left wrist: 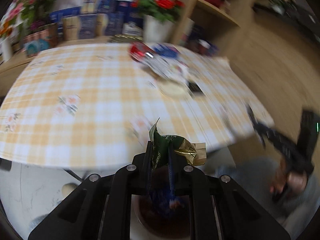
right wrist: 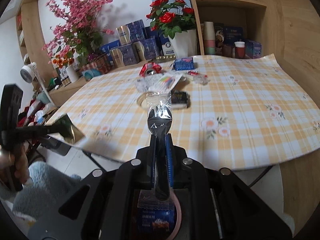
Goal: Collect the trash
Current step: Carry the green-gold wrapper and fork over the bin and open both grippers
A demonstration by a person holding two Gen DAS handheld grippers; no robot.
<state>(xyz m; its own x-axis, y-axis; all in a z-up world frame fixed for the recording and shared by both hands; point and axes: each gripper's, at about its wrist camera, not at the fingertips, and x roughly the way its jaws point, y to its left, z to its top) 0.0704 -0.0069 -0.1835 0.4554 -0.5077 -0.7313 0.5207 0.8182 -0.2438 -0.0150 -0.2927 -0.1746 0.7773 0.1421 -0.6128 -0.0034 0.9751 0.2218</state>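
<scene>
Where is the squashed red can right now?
In the right wrist view the squashed red can lies at the far side of the checked tablecloth, left of the blue carton and in front of the white pot of red roses.

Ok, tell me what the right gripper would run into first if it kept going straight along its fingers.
Probably the tablecloth: the right gripper, shut on the wrapped black fork, points down across it. Next along that line lie the tape ring and black packet, though depth is hard to judge.
</scene>
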